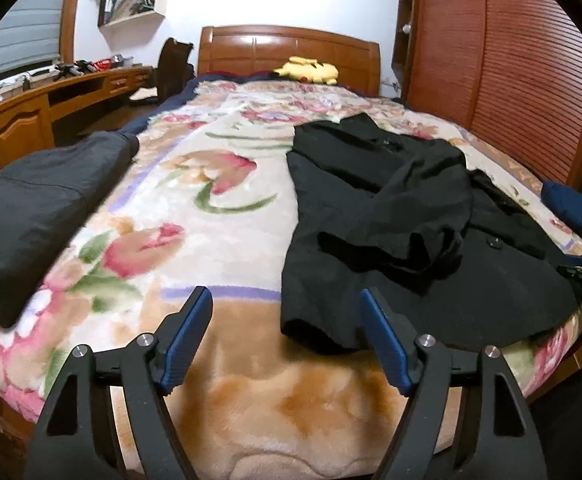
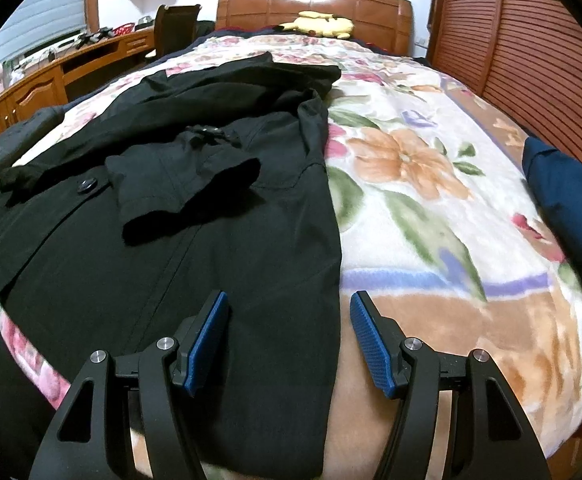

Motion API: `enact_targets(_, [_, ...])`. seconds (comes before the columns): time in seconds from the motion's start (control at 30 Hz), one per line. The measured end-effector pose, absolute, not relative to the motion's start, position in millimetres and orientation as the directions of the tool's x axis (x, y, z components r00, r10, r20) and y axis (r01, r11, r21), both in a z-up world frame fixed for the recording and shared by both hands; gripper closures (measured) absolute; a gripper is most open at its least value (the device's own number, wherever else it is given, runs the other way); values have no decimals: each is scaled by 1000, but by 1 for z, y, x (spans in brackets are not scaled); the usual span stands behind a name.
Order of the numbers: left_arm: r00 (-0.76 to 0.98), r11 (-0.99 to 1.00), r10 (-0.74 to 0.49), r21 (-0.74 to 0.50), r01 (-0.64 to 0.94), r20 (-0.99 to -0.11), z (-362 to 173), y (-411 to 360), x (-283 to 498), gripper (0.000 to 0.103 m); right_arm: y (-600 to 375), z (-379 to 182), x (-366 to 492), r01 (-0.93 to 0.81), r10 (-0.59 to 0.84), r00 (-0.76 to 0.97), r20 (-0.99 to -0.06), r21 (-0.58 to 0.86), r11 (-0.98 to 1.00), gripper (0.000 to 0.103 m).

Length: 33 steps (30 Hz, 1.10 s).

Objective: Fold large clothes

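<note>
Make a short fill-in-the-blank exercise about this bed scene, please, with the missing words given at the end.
1. The black coat lies spread on the floral ____.
2. Both the left gripper and the right gripper are ____, holding nothing.
3. The plush toy by the headboard is ____ in colour.
4. One sleeve of the coat is folded across its ____.

Missing words: blanket; open; yellow; front
</note>
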<state>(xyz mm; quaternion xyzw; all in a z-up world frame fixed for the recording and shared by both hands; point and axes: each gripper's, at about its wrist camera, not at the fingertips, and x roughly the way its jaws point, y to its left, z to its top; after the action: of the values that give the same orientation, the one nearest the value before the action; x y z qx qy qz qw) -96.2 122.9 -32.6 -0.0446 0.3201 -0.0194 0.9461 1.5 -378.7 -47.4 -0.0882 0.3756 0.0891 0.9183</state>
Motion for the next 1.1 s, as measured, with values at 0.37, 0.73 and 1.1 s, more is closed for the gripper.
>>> enact_targets(0.37, [754, 993, -111, -107, 54, -647, -43, 116, -91, 92, -386, -45, -11, -302, 196, 649, -735, -12, 953, 57])
enact_targets(0.73, [853, 991, -133, -86, 103, -505, 21, 105, -134, 98, -389, -5, -40, -351, 317, 743, -589, 60, 935, 95])
enact_targets(1.1, [921, 989, -146, -47, 139, -362, 89, 111, -194, 99, -400, 61, -103, -398, 379, 807, -453, 56, 916, 95])
